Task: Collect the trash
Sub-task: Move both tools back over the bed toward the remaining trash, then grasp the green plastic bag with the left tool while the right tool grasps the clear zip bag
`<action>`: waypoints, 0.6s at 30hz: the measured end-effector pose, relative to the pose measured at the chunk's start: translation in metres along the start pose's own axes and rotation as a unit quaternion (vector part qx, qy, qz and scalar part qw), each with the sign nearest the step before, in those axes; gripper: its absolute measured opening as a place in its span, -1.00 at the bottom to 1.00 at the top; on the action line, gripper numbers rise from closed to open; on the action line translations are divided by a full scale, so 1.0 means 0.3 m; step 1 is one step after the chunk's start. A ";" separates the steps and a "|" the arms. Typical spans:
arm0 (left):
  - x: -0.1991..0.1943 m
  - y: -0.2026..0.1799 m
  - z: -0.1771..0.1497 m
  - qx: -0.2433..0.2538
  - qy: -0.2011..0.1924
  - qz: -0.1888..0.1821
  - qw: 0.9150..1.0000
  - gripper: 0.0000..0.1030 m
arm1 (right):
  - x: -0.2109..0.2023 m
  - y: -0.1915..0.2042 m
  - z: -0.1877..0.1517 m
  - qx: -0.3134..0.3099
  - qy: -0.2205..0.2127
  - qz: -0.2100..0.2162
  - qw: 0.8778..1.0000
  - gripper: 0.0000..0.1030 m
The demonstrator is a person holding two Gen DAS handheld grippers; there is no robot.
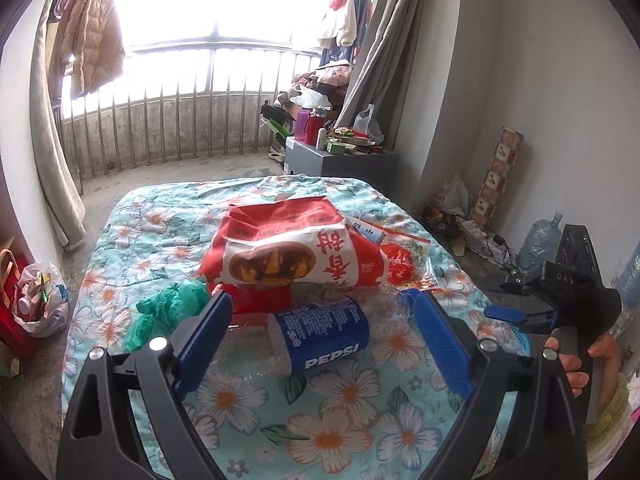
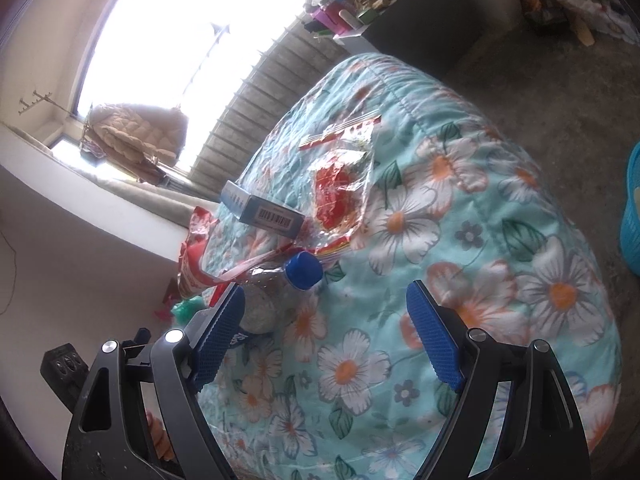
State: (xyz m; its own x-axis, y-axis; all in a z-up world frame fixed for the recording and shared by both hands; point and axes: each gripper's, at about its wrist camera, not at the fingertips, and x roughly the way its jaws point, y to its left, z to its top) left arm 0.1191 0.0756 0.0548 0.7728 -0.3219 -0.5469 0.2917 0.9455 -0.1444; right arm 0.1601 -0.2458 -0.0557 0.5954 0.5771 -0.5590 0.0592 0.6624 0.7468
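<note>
- "PEPSI" stands in white capitals on the blue label of the clear plastic bottle (image 1: 320,338); the finer white print higher on that label is too small to read.
- Large red Chinese characters run down the white side of the red-and-white snack bag (image 1: 292,248); one reads "甜", the others are cut off or too distorted to make out.
- "DAS" is printed in pale letters on the black body of the right gripper (image 1: 566,280).
- A black barcode sits on the end of the blue-and-white carton (image 2: 264,212); its digits cannot be read.
</note>
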 end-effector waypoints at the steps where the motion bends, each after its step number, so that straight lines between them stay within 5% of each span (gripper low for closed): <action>1: -0.003 0.010 -0.005 -0.003 -0.002 0.000 1.000 0.74 | 0.011 0.000 0.002 0.004 0.004 0.001 1.000 0.53; 10: -0.005 0.062 -0.029 -0.014 -0.012 -0.019 1.000 0.74 | 0.047 -0.022 0.105 0.019 -0.004 -0.021 1.000 0.40; 18: 0.019 0.075 0.176 -0.040 -0.022 -0.080 0.996 0.74 | 0.135 -0.077 0.211 0.048 0.020 -0.019 0.998 0.24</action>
State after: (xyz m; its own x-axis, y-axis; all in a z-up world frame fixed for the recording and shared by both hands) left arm 0.1598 0.0924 0.0921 0.7452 -0.4683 -0.4747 0.3682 0.8825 -0.2926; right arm 0.2337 -0.2681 -0.0728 0.5585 0.5721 -0.6006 0.1590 0.6368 0.7545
